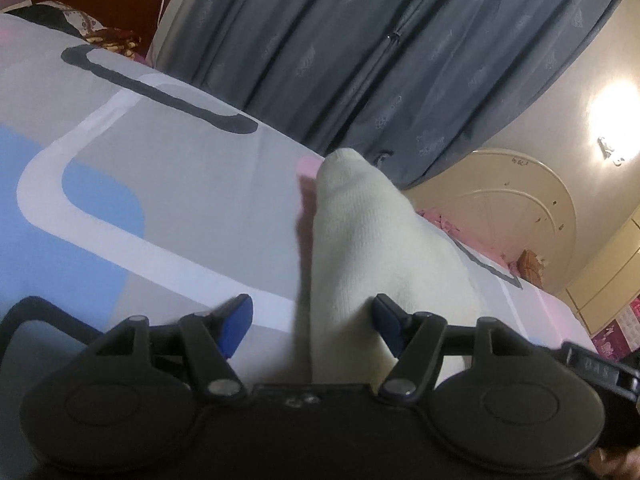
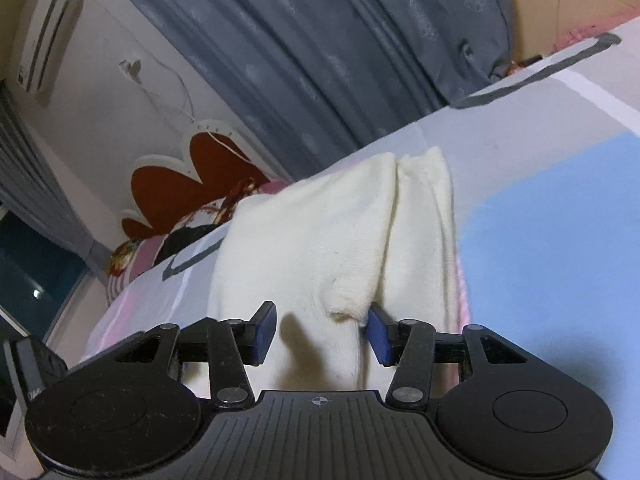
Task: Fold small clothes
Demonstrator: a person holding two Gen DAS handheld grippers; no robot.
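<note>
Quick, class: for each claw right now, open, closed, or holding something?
Left claw: open, straddling the cream sock, not clamped.
Right claw: open, over the cream cloth, gripping nothing.

text: none legible | labels: none | numbers: none
</note>
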